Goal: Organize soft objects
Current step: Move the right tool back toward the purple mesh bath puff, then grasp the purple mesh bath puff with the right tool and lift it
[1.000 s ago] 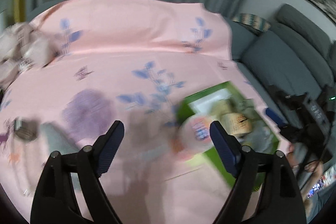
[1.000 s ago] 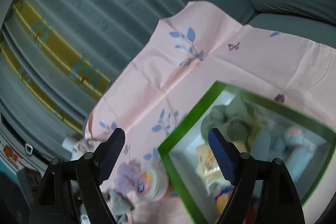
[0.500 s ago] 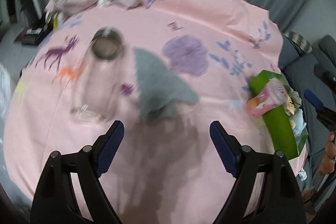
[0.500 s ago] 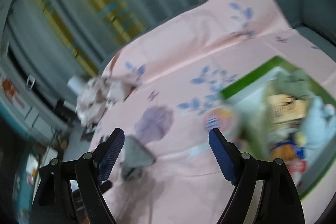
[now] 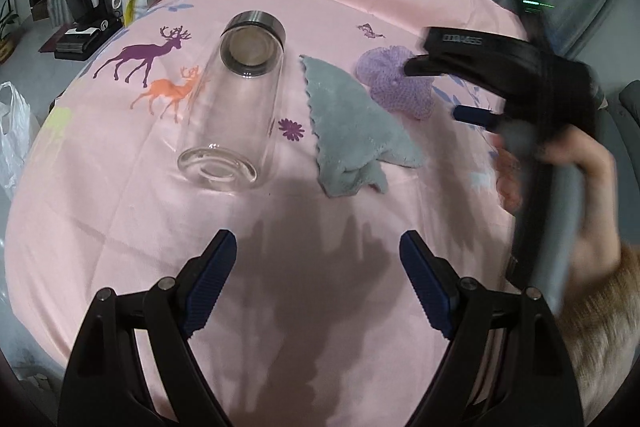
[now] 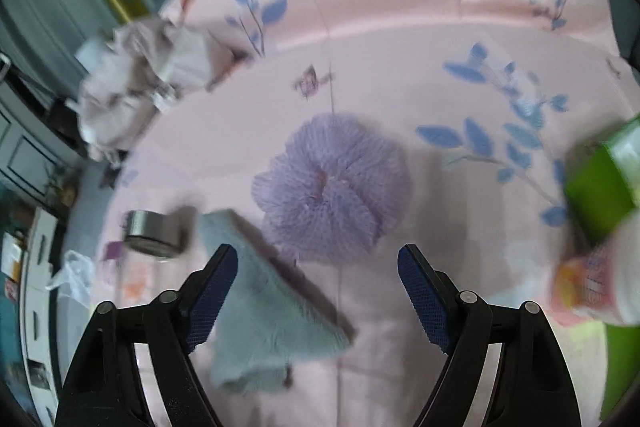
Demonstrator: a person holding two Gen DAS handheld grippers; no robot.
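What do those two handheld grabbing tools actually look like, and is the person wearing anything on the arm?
Each gripper, the left gripper and the right gripper, has two black angular fingers with silver pivot bolts and ribbed dark-blue pads. From outside, the right one shows a black body with pale lettering, a green light and a grey handle. A fuzzy tan sleeve covers the forearm.

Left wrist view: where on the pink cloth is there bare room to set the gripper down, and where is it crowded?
Bare: the wide shadowed stretch of pink cloth between the left gripper and the glass bottle; also the far strip beyond the purple scrubber. Crowded: the bottle, grey towel and scrubber lie in a row mid-cloth, with the right gripper over the scrubber's edge.
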